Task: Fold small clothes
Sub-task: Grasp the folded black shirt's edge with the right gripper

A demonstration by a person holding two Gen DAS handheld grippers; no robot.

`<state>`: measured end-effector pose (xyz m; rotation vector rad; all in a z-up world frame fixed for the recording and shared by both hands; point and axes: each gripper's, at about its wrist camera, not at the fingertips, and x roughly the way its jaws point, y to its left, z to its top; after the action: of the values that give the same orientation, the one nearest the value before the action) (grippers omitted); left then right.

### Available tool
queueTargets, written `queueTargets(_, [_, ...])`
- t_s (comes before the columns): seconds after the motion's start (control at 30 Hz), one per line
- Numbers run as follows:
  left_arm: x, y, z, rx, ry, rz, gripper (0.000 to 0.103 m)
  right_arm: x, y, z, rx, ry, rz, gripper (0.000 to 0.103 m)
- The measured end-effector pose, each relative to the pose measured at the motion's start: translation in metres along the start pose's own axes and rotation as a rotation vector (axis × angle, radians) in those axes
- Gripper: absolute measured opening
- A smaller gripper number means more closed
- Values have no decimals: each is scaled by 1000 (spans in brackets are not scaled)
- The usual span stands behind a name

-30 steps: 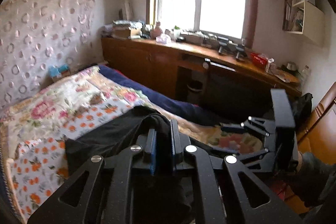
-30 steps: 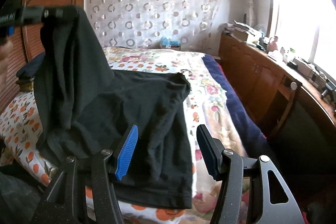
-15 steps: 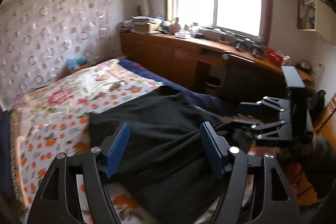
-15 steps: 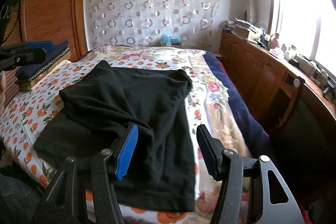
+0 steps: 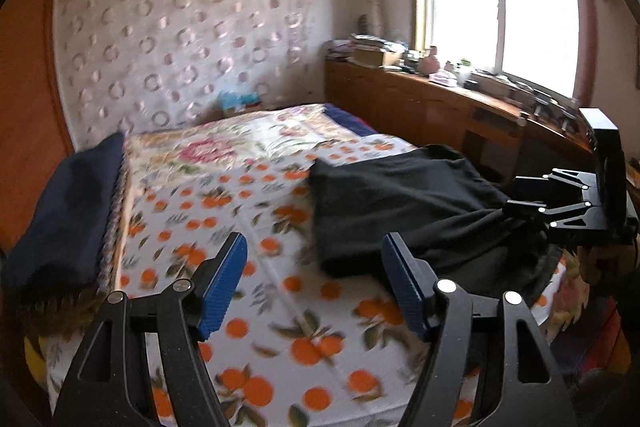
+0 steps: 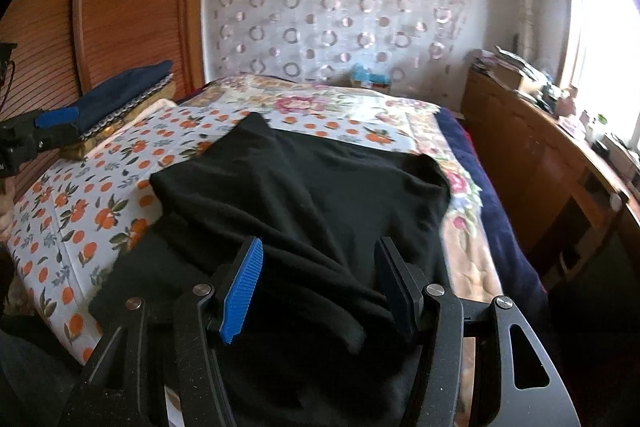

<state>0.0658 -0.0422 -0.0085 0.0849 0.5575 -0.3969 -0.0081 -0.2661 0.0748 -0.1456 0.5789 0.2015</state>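
Observation:
A black garment (image 6: 304, 187) lies folded over on the orange-print bed sheet (image 6: 96, 211), near the bed's front edge. My right gripper (image 6: 320, 255) hangs low over its near part, open, with a rumpled fold of the cloth lying between the blue pads (image 6: 242, 287), which do not press on it. My left gripper (image 5: 314, 259) stands open and empty over the bare sheet (image 5: 256, 307), left of the garment (image 5: 400, 203). The right gripper (image 5: 560, 211) shows at the garment's right end in the left wrist view, and the left gripper (image 6: 36, 131) at the left edge of the right wrist view.
A folded navy pile (image 5: 68, 219) sits at the bed's left side by the wooden wardrobe (image 6: 132, 7). A long wooden cabinet (image 5: 420, 107) with clutter runs under the window on the right. A small blue item (image 6: 368, 77) lies at the head of the bed.
My left gripper opened and let go of the black garment, which dropped folded onto the bed. It then swung left and down over the bare sheet. My right gripper shifted a little over the cloth.

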Motion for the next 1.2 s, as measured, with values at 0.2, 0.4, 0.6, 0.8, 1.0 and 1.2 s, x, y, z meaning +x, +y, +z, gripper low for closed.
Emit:
queueTargets(0.2, [3,23,-14,-56,24,49,71,25,25,17,-83,20,68,60])
queueTargets(0.4, [-3,35,-21,-70,15,59,71,49,44,32,-156,49,136,60])
queueTargets(0.6, [-5,38,-24,-72,11,60,71,69,53,41,-231,107,187,60])
queueTargets(0.8, [-7,41,-26,-77,13,59,71,82,54,52,-285,154,223,60])
queueTargets(1.0, [-6,41,-26,-76,13,59,71,93,59,58,-340,195,250,60])
queueTargets(1.2, [-6,42,-30,-72,15,54,71,103,46,58,-329,233,275,60])
